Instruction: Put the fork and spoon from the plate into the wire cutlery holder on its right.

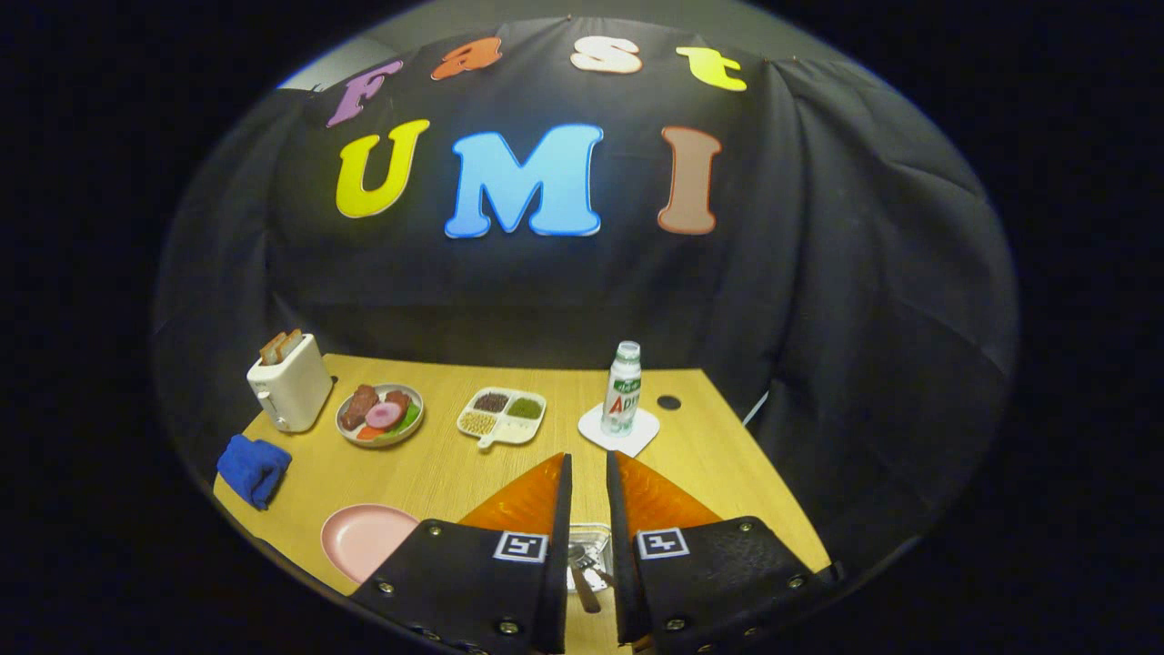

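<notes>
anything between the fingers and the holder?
Nothing visible. The gripper hangs nearly closed right above the wire holder, with cutlery showing in the narrow gap between its fingers. The pink plate lies off to the side, bare where it shows.

On the worktop [436,473], the toaster [289,382] stands at the far left corner with bread [281,346] in its slots. Right of it, along the back, come a food plate [380,414], then a divided dish [503,417], then a bottle [623,389] upright on a coaster [619,432]. A cloth [254,468] lies in front of the toaster at the left edge. An empty plate [364,537] sits nearer, left of the gripper [587,478]. The holder [588,541] lies below the narrow gap between the fingers, cutlery [582,573] in it; which pieces, I cannot tell.
</notes>
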`<state>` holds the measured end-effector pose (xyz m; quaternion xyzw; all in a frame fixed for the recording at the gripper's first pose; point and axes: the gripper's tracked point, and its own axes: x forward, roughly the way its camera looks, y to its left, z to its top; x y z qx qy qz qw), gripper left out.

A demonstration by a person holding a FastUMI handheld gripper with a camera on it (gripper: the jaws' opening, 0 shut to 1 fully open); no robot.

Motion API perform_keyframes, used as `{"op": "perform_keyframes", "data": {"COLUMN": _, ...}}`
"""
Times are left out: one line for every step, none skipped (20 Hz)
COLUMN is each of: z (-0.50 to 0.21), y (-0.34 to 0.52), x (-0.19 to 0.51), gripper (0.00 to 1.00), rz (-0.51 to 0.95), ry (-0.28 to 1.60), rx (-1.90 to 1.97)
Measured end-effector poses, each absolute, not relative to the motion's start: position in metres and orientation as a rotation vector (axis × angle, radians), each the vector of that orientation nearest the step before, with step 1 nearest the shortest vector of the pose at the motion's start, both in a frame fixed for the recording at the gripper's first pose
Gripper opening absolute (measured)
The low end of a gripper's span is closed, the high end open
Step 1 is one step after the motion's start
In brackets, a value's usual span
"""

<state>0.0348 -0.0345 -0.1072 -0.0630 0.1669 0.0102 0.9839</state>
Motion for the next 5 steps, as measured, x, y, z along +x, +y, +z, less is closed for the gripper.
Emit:
{"op": "perform_keyframes", "data": {"z": -0.092, "y": -0.031, "x": 0.037, "gripper": 0.21, "rz": 0.010, "ry": 0.287, "rx": -0.127}}
{"op": "perform_keyframes", "data": {"z": -0.078, "y": -0.029, "x": 0.039, "gripper": 0.21, "rz": 0.005, "ry": 0.247, "rx": -0.121}}
{"op": "perform_keyframes", "data": {"z": -0.069, "y": -0.026, "x": 0.041, "gripper": 0.21, "rz": 0.002, "ry": 0.213, "rx": -0.111}}
{"op": "perform_keyframes", "data": {"z": -0.060, "y": -0.024, "x": 0.043, "gripper": 0.21, "rz": 0.001, "ry": 0.188, "rx": -0.102}}
{"op": "perform_keyframes", "data": {"z": -0.054, "y": -0.024, "x": 0.041, "gripper": 0.21, "rz": 0.002, "ry": 0.169, "rx": -0.095}}
